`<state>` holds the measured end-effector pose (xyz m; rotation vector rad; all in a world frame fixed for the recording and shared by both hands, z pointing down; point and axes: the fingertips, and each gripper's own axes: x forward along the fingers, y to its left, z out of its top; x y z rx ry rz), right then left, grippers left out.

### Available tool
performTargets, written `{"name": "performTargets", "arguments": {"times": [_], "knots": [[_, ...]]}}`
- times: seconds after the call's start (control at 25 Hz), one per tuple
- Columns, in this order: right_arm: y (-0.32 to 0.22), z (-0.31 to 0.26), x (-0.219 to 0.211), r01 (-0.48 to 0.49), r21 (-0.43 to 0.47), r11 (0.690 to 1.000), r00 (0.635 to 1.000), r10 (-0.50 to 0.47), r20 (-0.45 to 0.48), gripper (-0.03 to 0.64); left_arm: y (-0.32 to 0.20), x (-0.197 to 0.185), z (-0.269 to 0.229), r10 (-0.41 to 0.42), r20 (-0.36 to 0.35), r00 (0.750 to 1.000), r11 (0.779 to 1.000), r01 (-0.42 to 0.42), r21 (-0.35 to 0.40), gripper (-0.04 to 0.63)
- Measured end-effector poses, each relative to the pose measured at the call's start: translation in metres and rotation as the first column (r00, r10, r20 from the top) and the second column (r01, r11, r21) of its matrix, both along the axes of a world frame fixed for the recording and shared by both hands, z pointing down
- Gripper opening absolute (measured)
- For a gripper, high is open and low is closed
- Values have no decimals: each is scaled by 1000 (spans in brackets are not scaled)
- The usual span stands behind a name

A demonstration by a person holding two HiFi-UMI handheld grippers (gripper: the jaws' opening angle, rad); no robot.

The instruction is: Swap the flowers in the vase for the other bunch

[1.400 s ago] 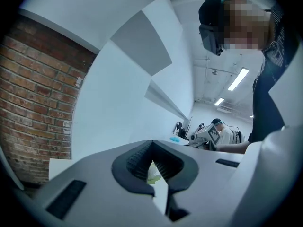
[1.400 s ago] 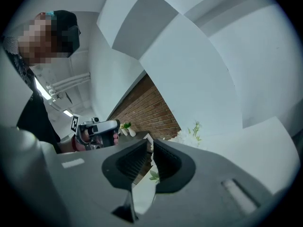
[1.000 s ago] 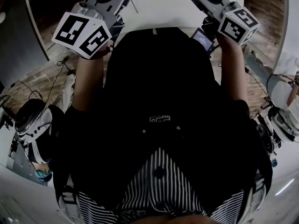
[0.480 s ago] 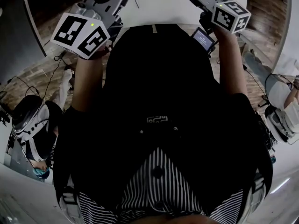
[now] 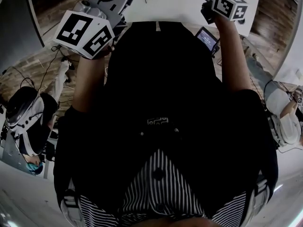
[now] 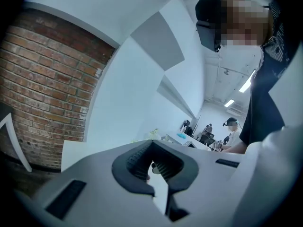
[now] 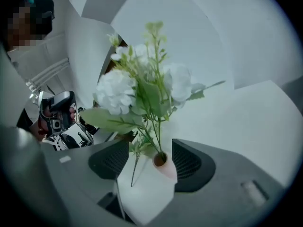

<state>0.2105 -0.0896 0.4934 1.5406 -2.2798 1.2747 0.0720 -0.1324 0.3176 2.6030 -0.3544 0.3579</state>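
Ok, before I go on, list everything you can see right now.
vase: one, pinkish, on the table between the right jaws
flowers: one bunch, white with green leaves, in the vase
table: one, white, ahead of the person
brick wall: one, red-brown, left of the left gripper view
screen: one, small, dark, by the person's right wrist
other people: several, at the room's edges
left gripper: jaws shut, empty
right gripper: jaws have just been opening, apart around the vase, not pressing it
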Motion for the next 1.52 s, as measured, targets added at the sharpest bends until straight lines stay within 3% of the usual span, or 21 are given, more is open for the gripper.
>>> {"name": "performTargets", "arguments": {"times": [0.24, 0.4, 0.6, 1.52], "knots": [[-14, 22, -5, -10, 4, 1000, 1000, 10, -29, 273, 4, -12, 5, -16, 11, 1000, 1000, 16, -16, 5], [-15, 28, -3, -20, 58, 998, 994, 26, -103, 147, 3, -17, 9, -29, 12, 999, 999, 30, -32, 5], [-17, 27, -4, 7, 76, 997, 991, 3, -134, 52, 0, -21, 13, -38, 14, 999, 998, 38, -42, 5], [-2, -7, 5, 26, 127, 992, 970, 6, -243, 17, 9, -11, -25, -46, -42, 998, 999, 47, 9, 5]]}}
